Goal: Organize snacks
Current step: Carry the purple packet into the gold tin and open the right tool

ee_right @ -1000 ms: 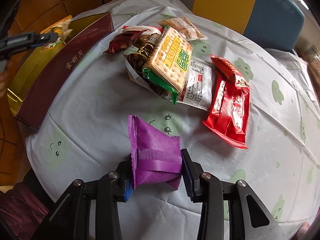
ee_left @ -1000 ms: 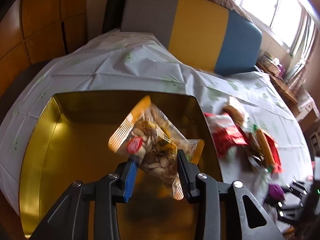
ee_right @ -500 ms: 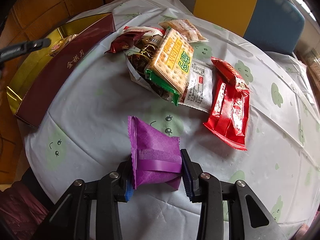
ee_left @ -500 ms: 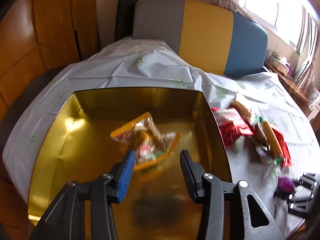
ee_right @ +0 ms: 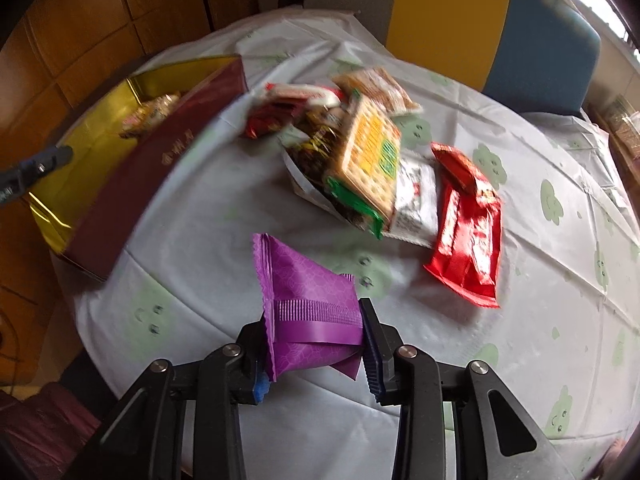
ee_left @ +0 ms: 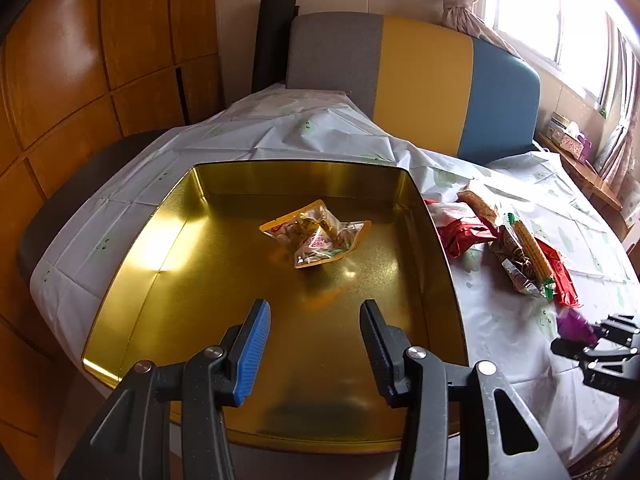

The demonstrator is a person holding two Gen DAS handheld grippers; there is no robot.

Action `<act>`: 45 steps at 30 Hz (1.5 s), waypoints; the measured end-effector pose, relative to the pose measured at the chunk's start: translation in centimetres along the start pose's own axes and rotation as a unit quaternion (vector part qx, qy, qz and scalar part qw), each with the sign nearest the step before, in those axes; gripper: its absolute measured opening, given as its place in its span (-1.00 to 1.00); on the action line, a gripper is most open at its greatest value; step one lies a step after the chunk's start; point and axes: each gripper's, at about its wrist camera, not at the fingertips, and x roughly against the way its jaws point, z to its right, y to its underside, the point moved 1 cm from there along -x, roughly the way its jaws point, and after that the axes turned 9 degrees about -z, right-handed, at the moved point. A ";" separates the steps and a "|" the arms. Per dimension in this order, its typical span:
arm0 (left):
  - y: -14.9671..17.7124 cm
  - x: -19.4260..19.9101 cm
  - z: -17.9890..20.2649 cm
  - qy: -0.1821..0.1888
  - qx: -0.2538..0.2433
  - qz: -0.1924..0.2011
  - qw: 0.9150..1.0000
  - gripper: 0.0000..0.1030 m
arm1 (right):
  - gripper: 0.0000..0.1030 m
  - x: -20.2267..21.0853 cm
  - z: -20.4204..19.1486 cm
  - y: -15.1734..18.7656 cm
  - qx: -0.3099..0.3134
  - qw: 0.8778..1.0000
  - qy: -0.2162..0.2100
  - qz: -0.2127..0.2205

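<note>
A clear yellow-edged nut packet (ee_left: 316,234) lies on the floor of the gold tin box (ee_left: 168,280), toward its far side. My left gripper (ee_left: 316,328) hovers over the near half of the box, open and empty. My right gripper (ee_right: 314,344) is shut on a purple snack packet (ee_right: 304,292), lifted a little off the tablecloth; the same purple packet (ee_left: 574,326) shows in the left wrist view at the right edge. The box (ee_right: 132,176) with its dark red wall and the nut packet (ee_right: 152,114) inside appears at the left in the right wrist view, with my left gripper's fingertips (ee_right: 52,158) beside it.
A heap of snacks lies mid-table: a yellow cracker pack (ee_right: 368,156), a white packet (ee_right: 416,204), red packets (ee_right: 468,232) and a brown-red one (ee_right: 272,116). A grey, yellow and blue sofa back (ee_left: 416,68) stands behind the table (ee_right: 560,300). Wood panelling (ee_left: 60,80) fills the left.
My left gripper let go of the nut packet, which dropped into the gold box, and the gripper drew back toward the near side. My right gripper rose slightly with the purple packet.
</note>
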 end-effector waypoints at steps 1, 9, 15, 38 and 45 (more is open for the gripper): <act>0.1 0.1 -0.1 -0.001 0.000 -0.001 1.000 -0.08 | -0.28 0.5 -0.7 -0.3 0.001 1.000 -0.009 0.008; 0.4 0.3 -1.6 -0.002 0.018 0.003 1.000 -0.08 | -0.28 2.7 -7.8 -4.5 0.042 0.995 -0.073 0.061; 1.0 0.6 -4.3 -0.010 0.051 0.008 0.999 -0.08 | -0.28 2.3 -12.7 -7.6 0.066 0.991 -0.095 0.072; 2.2 0.2 -7.2 -0.017 0.081 0.004 0.997 -0.08 | -0.21 -1.7 -17.8 -10.5 0.099 0.991 -0.051 0.069; 2.2 0.6 -6.3 -0.017 0.067 0.007 0.998 -0.08 | -0.11 -0.6 -18.2 -9.5 0.100 0.990 -0.043 0.091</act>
